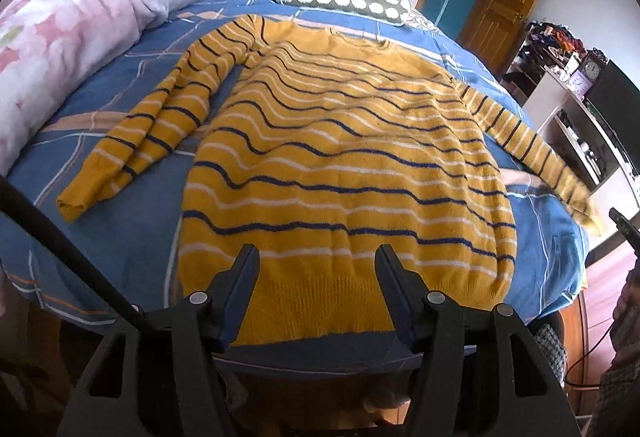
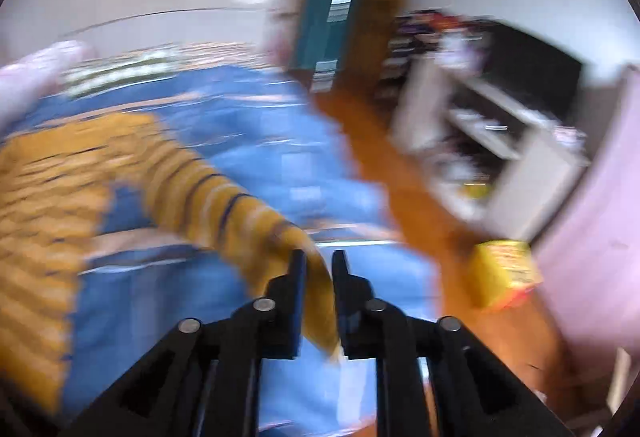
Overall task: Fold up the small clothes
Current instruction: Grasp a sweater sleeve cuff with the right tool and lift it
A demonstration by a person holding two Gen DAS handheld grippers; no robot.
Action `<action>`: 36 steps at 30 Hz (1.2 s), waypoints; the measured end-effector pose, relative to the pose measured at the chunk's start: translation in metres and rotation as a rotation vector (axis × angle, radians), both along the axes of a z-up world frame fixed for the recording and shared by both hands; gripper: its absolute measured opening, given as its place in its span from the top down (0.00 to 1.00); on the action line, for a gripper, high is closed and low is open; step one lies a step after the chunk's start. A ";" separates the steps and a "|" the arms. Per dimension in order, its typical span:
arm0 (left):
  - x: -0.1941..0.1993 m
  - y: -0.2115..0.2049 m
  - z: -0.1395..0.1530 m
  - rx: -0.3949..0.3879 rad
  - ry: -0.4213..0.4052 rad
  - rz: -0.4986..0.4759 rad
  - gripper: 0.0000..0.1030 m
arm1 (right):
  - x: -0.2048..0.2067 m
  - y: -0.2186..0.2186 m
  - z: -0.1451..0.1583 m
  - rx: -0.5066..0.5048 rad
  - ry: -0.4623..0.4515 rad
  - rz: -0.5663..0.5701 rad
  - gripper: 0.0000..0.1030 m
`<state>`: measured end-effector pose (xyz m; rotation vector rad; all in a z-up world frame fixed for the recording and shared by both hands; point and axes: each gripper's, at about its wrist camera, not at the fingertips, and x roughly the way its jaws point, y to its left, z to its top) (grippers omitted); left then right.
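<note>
A: Blue patterned bed sheet (image 1: 120,105) carries the mustard-yellow striped knit sweater (image 1: 340,165), flat, unfolded. Nothing's folded yet.

B: Your right claw (image 2: 319,261) is clamped on the sleeve cuff (image 2: 316,277); left claw (image 1: 318,257) apart over the hem, empty.
</note>
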<state>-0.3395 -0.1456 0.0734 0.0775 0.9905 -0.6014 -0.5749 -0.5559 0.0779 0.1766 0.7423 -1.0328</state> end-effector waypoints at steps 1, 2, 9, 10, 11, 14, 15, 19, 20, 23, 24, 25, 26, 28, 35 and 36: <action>0.000 -0.001 -0.001 0.002 0.003 -0.003 0.43 | -0.009 -0.006 -0.002 0.047 -0.049 -0.002 0.69; 0.000 -0.001 -0.002 0.003 0.006 -0.006 0.43 | -0.019 -0.012 -0.005 0.123 -0.128 0.010 0.66; 0.005 0.000 -0.008 0.004 0.029 0.007 0.43 | -0.051 -0.052 -0.056 0.629 -0.617 0.052 0.62; 0.007 0.000 -0.010 0.006 0.034 0.011 0.43 | -0.051 -0.059 -0.065 0.665 -0.657 0.034 0.61; 0.007 0.000 -0.011 0.006 0.040 0.014 0.43 | -0.051 -0.063 -0.071 0.685 -0.682 0.015 0.60; 0.008 0.000 -0.013 0.008 0.051 0.015 0.43 | -0.043 -0.080 -0.090 0.762 -0.776 -0.042 0.60; 0.008 0.000 -0.014 0.012 0.051 0.014 0.43 | -0.045 -0.082 -0.093 0.780 -0.796 -0.051 0.59; 0.009 -0.002 -0.016 0.017 0.055 0.013 0.43 | -0.031 -0.103 -0.106 0.815 -0.825 -0.089 0.59; 0.009 -0.002 -0.016 0.019 0.057 0.012 0.43 | -0.028 -0.107 -0.106 0.815 -0.827 -0.093 0.59; 0.010 -0.003 -0.017 0.020 0.062 0.013 0.43 | -0.018 -0.115 -0.102 0.785 -0.797 -0.103 0.60; 0.011 -0.003 -0.018 0.021 0.065 0.012 0.43 | -0.011 -0.119 -0.096 0.762 -0.753 -0.103 0.74; 0.010 -0.003 -0.018 0.022 0.066 0.011 0.43 | -0.005 -0.121 -0.089 0.739 -0.710 -0.099 0.88; 0.010 -0.003 -0.017 0.021 0.066 0.010 0.43 | 0.000 -0.124 -0.080 0.720 -0.688 -0.076 0.94; 0.010 -0.003 -0.017 0.020 0.062 0.010 0.43 | 0.001 -0.124 -0.041 0.638 -0.726 0.008 0.94; 0.010 -0.002 -0.018 -0.002 0.080 0.008 0.42 | -0.019 -0.103 0.013 0.554 -0.848 0.118 0.94; 0.009 -0.002 -0.018 -0.002 0.080 0.005 0.42 | -0.023 -0.100 -0.005 0.586 -0.829 0.090 0.94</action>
